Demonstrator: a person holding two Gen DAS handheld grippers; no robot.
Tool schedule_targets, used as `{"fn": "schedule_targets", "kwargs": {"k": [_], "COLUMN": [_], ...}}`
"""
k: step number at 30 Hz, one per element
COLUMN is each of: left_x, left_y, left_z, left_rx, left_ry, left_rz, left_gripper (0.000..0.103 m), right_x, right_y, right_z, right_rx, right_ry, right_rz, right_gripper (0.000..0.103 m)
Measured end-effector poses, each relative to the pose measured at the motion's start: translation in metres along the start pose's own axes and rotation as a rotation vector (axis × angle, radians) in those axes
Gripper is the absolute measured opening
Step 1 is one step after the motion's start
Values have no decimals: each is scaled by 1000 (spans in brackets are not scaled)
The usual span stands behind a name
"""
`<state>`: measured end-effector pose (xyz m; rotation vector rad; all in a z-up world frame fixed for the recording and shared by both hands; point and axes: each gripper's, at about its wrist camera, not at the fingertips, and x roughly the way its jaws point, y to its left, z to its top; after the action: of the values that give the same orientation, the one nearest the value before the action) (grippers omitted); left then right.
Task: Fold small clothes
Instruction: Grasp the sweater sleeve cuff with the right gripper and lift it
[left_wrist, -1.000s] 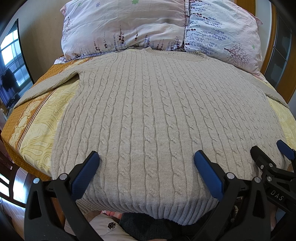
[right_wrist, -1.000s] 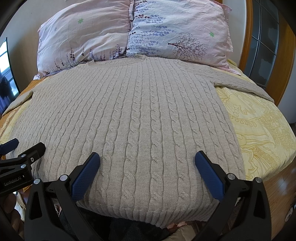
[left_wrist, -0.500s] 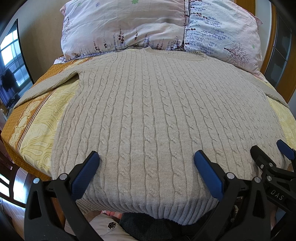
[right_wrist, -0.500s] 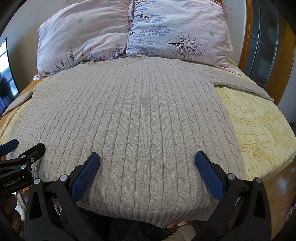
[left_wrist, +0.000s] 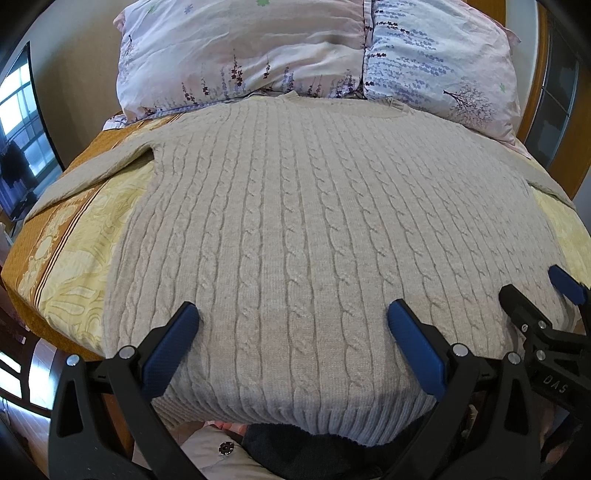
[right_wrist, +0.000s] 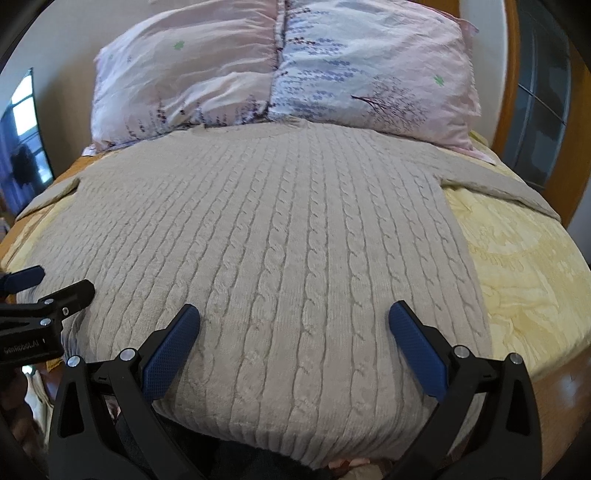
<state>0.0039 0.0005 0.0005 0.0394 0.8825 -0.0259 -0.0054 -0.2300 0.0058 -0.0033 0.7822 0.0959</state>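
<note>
A beige cable-knit sweater (left_wrist: 295, 229) lies flat and face up on the bed, collar toward the pillows, sleeves spread to both sides; it also shows in the right wrist view (right_wrist: 280, 251). My left gripper (left_wrist: 293, 314) is open and empty above the sweater's hem, left of centre. My right gripper (right_wrist: 293, 314) is open and empty above the hem, right of centre. The right gripper shows at the right edge of the left wrist view (left_wrist: 532, 295). The left gripper shows at the left edge of the right wrist view (right_wrist: 51, 284).
Two floral pillows (left_wrist: 258, 55) (right_wrist: 369, 70) stand at the head of the bed. The yellow and orange patterned bedspread (left_wrist: 74, 258) (right_wrist: 524, 266) shows on both sides. A wooden headboard frame (right_wrist: 506, 74) and a dark cabinet stand at the right. A window (left_wrist: 22, 122) is at the left.
Both grippers have moved slightly forward and up over the sweater; the right view is a little blurred from motion. Both stay open and the sweater has not moved.
</note>
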Motion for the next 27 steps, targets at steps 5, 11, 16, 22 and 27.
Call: {"fn": "schedule_targets", "kwargs": {"k": [5,11,16,22,27], "left_x": [5,16,23,27,37], "left_y": [0,4,14,23,32], "left_z": [6,32,63,100,130], "left_rx": [25,54,54,62,46], "left_ry": [-17,-30,-52,-76,-71], "left_rz": [-17,-56,-107,-152,-218], "left_gripper": [101,101,101,101,101], "right_x": [7,18,23,64,82], "right_y": [-14,-96,-207,-314,-340], "right_z": [11,59,97,94,81], "right_rx": [-6,261,584,969,1114], "right_ry": [17,19,-56,36,40], "right_rz": [57,90,-11,-51,-22], "right_gripper": [102,102,96,63,46]}}
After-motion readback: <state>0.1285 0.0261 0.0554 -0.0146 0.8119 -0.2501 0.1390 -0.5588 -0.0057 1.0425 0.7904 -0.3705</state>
